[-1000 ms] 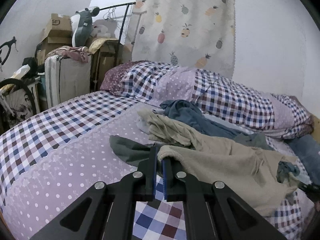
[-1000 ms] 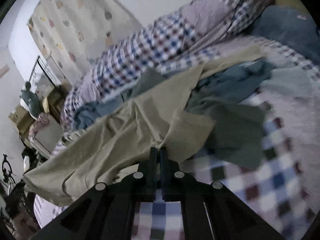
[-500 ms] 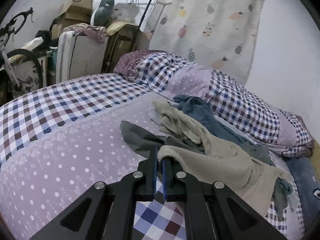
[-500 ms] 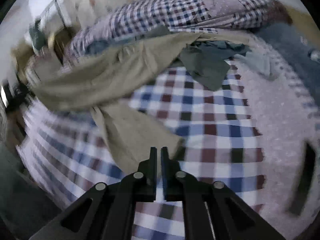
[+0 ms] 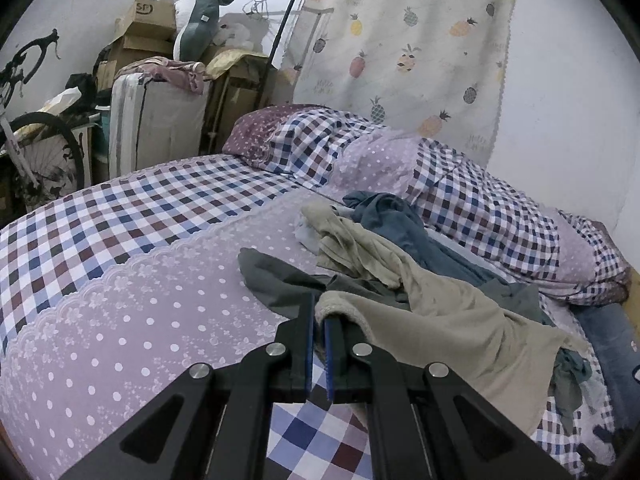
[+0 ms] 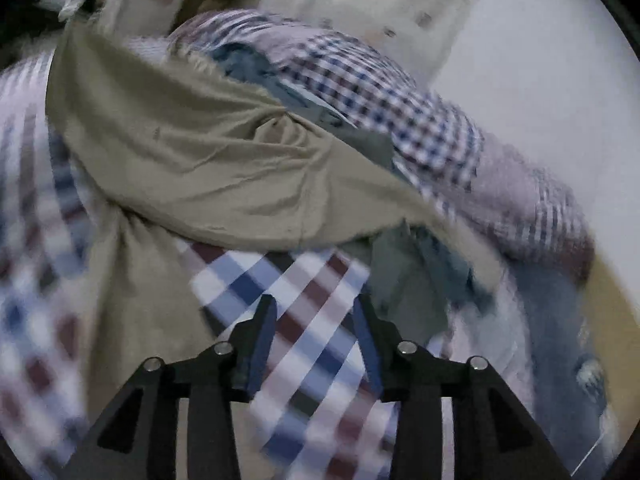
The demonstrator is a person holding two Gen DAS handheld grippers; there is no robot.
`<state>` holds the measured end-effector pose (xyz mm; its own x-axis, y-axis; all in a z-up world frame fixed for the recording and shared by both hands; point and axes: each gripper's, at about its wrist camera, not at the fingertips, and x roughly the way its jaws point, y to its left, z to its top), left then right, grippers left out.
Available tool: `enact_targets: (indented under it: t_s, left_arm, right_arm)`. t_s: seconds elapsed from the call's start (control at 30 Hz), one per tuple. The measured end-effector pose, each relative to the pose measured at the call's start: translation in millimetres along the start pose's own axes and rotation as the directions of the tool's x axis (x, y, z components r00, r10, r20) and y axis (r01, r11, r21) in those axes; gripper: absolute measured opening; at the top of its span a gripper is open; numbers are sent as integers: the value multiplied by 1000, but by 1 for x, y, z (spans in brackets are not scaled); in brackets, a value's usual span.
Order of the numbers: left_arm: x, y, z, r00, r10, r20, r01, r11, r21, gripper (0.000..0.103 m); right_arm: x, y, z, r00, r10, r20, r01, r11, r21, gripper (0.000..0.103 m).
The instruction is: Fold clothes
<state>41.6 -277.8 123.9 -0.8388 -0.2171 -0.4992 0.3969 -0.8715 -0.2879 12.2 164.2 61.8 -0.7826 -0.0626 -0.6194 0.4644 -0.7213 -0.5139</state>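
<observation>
1. Beige garment [image 5: 440, 320] hangs by one edge from the left gripper [image 5: 319, 320], whose fingers stay clenched on it, over the bed [image 5: 120, 320].
2. Its long axis trails rightward to the clothes pile [image 5: 392, 232].
3. The right gripper [image 6: 314, 320] has just released its corner; its fingers gape, so a regrasp seems likely.

The right wrist view is smeared by motion blur: the checked bedcover [image 6: 304, 280] shows as streaks, and the clutter at the top edge cannot be made out. In the left wrist view, the beige garment [image 5: 432, 320] hides the clamped edge between the left tongs [image 5: 318, 320], and covers part of the grey garment [image 5: 280, 280]. The bicycle [image 5: 36, 136] is cut off at the left edge. The jeans [image 5: 616, 344] run out of view at the right.
</observation>
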Motion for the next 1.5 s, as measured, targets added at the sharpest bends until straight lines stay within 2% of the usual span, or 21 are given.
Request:
enact_targets:
  t_s: [0.07, 0.17, 0.33, 0.5, 0.6, 0.77, 0.93, 1.07, 1.2, 1.4, 1.5]
  left_arm:
    - [2, -1, -1, 1000, 3, -1, -3, 1000, 7, 3]
    - [5, -3, -2, 1000, 9, -8, -8, 1000, 18, 3]
    - [10, -2, -5, 1000, 19, -21, -18, 999, 26, 3]
    - [15, -1, -8, 999, 18, -34, -17, 1000, 26, 3]
    - [16, 0, -8, 999, 15, -39, -14, 1000, 21, 3]
    - [20, 3, -9, 999, 11, -50, -10, 1000, 16, 3]
    - [24, 1, -11, 998, 7, -60, -6, 1000, 17, 3]
    - [22, -1, -11, 999, 9, -53, -7, 999, 31, 3]
    - [21, 2, -11, 998, 9, -58, -8, 1000, 23, 3]
    - [22, 0, -12, 998, 13, -61, -11, 1000, 27, 3]
    - [22, -4, -13, 998, 11, -56, -9, 999, 34, 3]
  right_arm:
    - [22, 10, 4, 1000, -25, 18, 27, 992, -120, 46]
    - [51, 25, 6, 999, -27, 29, 33, 960, -277, 46]
    - [90, 27, 12, 1000, 8, 10, -4, 940, -341, 46]
    - [118, 22, 17, 999, -30, 32, 41, 904, -425, 46]
    - [125, 26, 4, 990, -99, 98, 138, 798, -587, 46]
    - [132, 38, -14, 970, -105, 218, 233, 636, -736, 45]
    - [147, 47, -6, 948, -109, 299, 307, 560, -769, 44]
    - [147, 52, -4, 919, -140, 369, 382, 551, -742, 42]
    - [141, 48, -11, 928, -130, 349, 359, 569, -740, 34]
    - [136, 51, -16, 939, -104, 328, 327, 567, -756, 29]
    - [141, 58, -6, 926, -96, 366, 353, 565, -746, 28]
